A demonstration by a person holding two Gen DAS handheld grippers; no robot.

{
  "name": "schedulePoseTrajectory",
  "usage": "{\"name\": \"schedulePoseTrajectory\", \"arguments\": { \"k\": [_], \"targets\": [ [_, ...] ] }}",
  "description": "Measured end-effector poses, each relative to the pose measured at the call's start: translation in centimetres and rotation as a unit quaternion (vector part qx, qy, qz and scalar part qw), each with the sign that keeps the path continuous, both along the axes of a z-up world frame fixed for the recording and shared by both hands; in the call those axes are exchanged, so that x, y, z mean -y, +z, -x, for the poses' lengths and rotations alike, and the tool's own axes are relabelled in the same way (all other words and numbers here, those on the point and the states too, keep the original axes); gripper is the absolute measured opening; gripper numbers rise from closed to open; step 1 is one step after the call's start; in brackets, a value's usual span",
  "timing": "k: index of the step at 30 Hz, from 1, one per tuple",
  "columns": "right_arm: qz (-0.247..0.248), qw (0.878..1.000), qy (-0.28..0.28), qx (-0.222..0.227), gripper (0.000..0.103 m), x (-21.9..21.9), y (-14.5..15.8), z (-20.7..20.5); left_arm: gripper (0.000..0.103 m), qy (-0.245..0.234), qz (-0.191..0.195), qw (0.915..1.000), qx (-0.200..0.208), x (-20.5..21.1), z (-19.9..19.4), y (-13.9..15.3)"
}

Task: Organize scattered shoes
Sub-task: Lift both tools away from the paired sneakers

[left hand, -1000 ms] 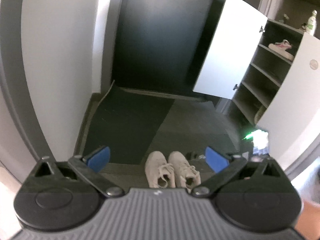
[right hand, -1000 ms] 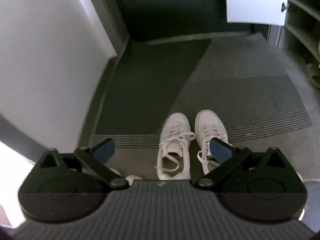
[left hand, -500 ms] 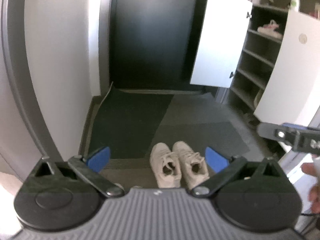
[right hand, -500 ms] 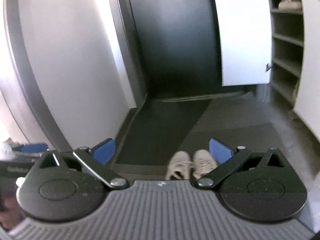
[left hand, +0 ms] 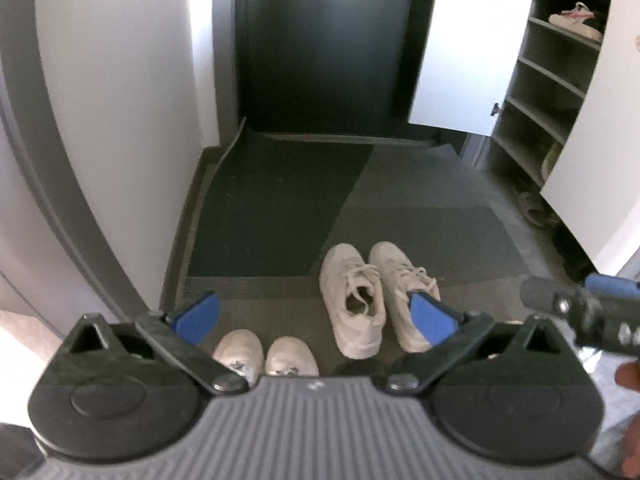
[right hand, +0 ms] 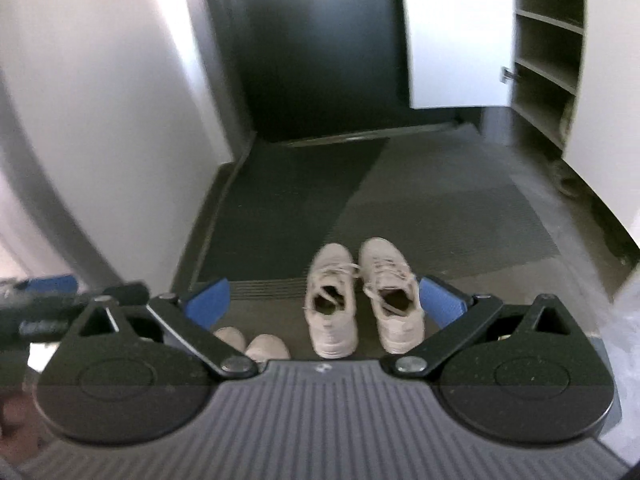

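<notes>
L gripper [left hand: 316, 316] and R gripper [right hand: 325, 298]: jaws wide apart, empty, above floor. Beige sneaker pair [left hand: 376, 296] side by side on mat [left hand: 420, 216], toes twd door. 2nd white pair [left hand: 266, 354] nearer, partly hidden. Shoe cabinet [left hand: 560, 80] open at right.

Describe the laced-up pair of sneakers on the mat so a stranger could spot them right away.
Start at the dark floor mat that runs from the black door toward the camera, left of the open shoe cabinet. At its near edge stands a pair of white laced sneakers, side by side, toes toward the door. Unlike the second white pair nearer and to the left, their whole length and open collars show.
</notes>
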State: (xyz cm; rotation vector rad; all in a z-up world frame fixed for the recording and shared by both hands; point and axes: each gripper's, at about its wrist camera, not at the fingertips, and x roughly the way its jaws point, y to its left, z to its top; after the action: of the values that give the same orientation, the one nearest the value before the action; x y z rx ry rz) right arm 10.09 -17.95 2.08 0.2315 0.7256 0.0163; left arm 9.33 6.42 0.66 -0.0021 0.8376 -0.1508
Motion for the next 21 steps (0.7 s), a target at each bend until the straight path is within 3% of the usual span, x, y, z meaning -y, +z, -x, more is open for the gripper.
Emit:
{"name": "schedulePoseTrajectory", "arguments": {
  "k": [3,9,21],
  "targets": [
    [-0.024,1.0,-0.003,0.001,0.103,0.5,-0.4,0.3,0.103,0.006,-0.007,0.9999,-0.008,0.1,-0.2,-0.6],
    [-0.013,1.0,0.0,-0.002,0.103,0.4,-0.7,0.8,0.103,0.031,-0.015,0.9991,-0.026,-0.4,-1.1,-1.6],
    [0.005,1.0,-0.008,-0.006,0.103,0.3,-0.8,1.3,0.103,0.029,-0.025,0.999,-0.022,-0.3,-0.8,-1.7]
  ]
}}
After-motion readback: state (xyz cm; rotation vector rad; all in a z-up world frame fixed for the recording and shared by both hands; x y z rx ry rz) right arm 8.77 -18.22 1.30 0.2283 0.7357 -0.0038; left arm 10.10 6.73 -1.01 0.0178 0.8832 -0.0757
